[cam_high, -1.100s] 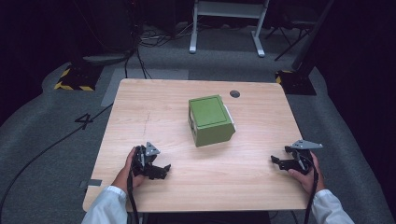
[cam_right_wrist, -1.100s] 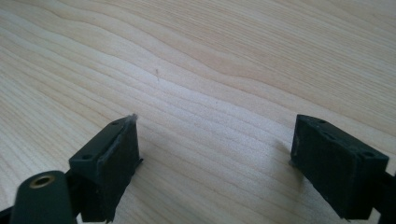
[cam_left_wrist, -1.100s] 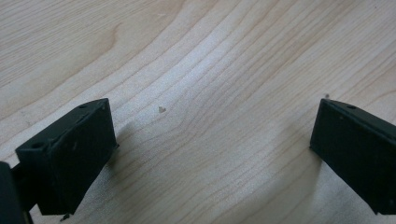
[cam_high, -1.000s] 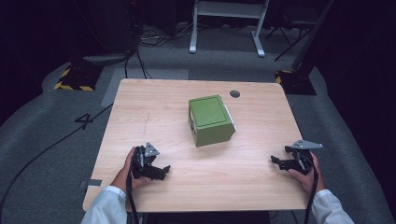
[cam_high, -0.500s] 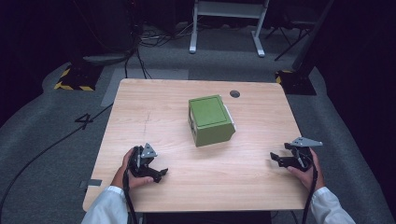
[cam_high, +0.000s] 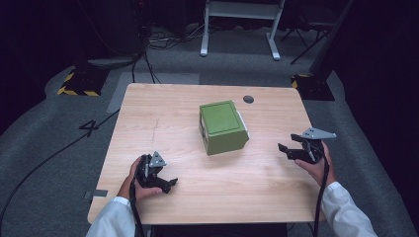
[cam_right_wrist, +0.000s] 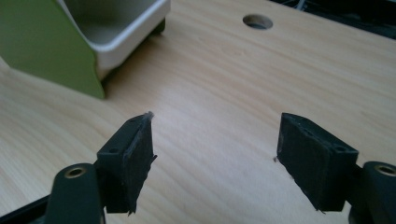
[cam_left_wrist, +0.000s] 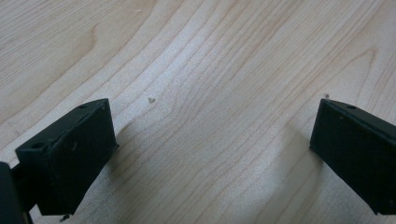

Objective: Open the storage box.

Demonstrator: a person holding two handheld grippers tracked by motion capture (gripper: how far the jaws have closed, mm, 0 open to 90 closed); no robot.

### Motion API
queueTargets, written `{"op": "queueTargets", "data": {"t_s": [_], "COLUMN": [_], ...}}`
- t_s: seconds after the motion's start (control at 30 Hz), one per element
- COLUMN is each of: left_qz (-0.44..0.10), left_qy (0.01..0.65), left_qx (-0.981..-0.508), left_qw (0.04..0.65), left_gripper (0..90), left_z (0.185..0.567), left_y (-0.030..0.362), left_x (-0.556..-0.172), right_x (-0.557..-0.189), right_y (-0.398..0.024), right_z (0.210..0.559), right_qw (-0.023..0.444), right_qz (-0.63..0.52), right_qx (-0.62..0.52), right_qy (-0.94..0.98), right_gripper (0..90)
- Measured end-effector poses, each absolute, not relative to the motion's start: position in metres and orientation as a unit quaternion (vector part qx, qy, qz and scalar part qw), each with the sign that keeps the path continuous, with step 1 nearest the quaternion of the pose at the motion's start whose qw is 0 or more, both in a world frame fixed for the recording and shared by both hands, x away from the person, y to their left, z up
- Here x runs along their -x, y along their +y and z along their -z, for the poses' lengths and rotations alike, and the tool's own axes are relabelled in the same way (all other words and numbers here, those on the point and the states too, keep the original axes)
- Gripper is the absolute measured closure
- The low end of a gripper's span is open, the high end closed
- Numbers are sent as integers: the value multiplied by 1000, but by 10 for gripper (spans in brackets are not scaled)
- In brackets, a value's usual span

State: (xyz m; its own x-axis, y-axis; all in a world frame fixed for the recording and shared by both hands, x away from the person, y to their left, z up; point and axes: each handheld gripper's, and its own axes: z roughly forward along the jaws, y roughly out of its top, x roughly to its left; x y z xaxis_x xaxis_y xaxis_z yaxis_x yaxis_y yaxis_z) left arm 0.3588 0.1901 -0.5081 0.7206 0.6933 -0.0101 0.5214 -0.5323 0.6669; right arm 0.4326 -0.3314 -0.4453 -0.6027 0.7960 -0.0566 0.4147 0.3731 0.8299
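Pale wood-grain table (cam_high: 163,118) on grey carpet, in a dark room, seen from the high view; nearest features listed first.

At 7 o'clock on the table, a hand (cam_high: 140,183) in a white sleeve holds the left claw (cam_high: 165,183) low over the near edge, jaws spread and pointing toward 4 o'clock. In the left gripper view the left claw (cam_left_wrist: 212,154) has both black jaws wide apart over bare wood, with nothing between them.

At 4 o'clock, a second hand (cam_high: 317,165) holds the right claw (cam_high: 286,150) near the right edge, a grey three-cornered plate (cam_high: 313,133) on top, jaws pointing toward 9 o'clock. In the right gripper view the right claw (cam_right_wrist: 215,151) is likewise spread, empty, over bare wood.

At the table's centre, well apart from both claws, stands a green box (cam_high: 222,128) with a white inner part visible on its 3 o'clock side. In the right gripper view the green box (cam_right_wrist: 42,46) lies at 10 o'clock beyond the jaws, its white tray (cam_right_wrist: 126,32) protruding from the open side.

At 1 o'clock near the far edge is a round cable hole (cam_high: 248,99), also at 12 o'clock in the right gripper view (cam_right_wrist: 258,21).

Beyond the table: floor cables (cam_high: 158,42), a yellow-and-black striped base (cam_high: 79,89) at 10 o'clock, and a white frame (cam_high: 242,15) at 12 o'clock.
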Motion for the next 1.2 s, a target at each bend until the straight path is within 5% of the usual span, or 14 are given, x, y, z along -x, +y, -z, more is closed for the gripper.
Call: {"op": "queueTargets", "data": {"t_s": [0.5, 1.2], "left_qz": [-130, -130], "left_qy": [351, 350], "left_qx": [-865, -866], "left_qw": [334, 333], "left_gripper": [5, 5], "left_z": [508, 508], "left_y": [190, 190], "left_x": [-359, -359], "right_x": [-467, -500], "right_y": [-267, -226], "right_z": [414, 435], "right_qw": [226, 185], "right_qz": [-442, -429], "right_qx": [-349, -357], "right_qy": [794, 809], "right_gripper": [281, 306]}}
